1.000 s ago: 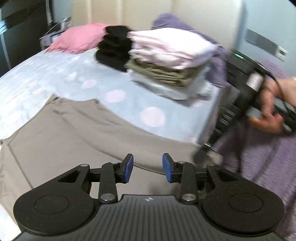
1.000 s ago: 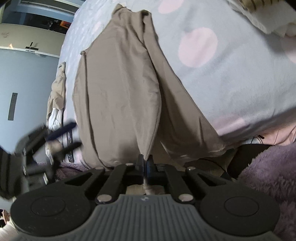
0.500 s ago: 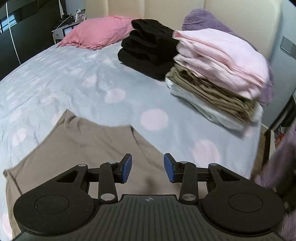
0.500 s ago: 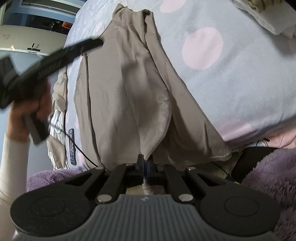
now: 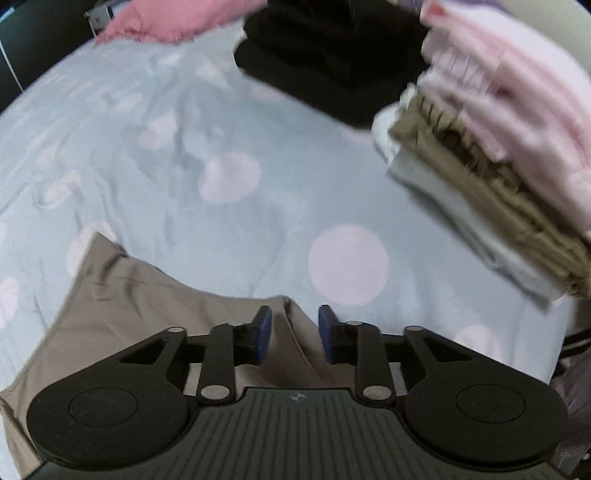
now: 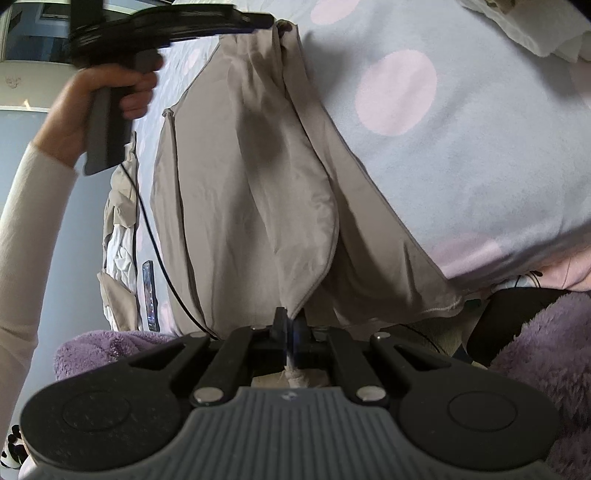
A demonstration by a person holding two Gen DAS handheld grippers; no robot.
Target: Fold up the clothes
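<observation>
Plainly, right gripper (image 6: 290, 325) pinches a hem corner of the taupe garment (image 6: 258, 192), lifting one flap clear, likely for folding. Left gripper (image 5: 294, 334) spread over the far edge, likely to catch it. Garment lies on spotted bedspread (image 5: 207, 221), near folded stack (image 5: 491, 155).

Home bedroom: bed (image 5: 258, 221) with polka-dot sheet, pink pillow (image 5: 166, 22), stacks of folded clothes (image 5: 480, 140), phone (image 6: 149, 295) lying nearby.
</observation>
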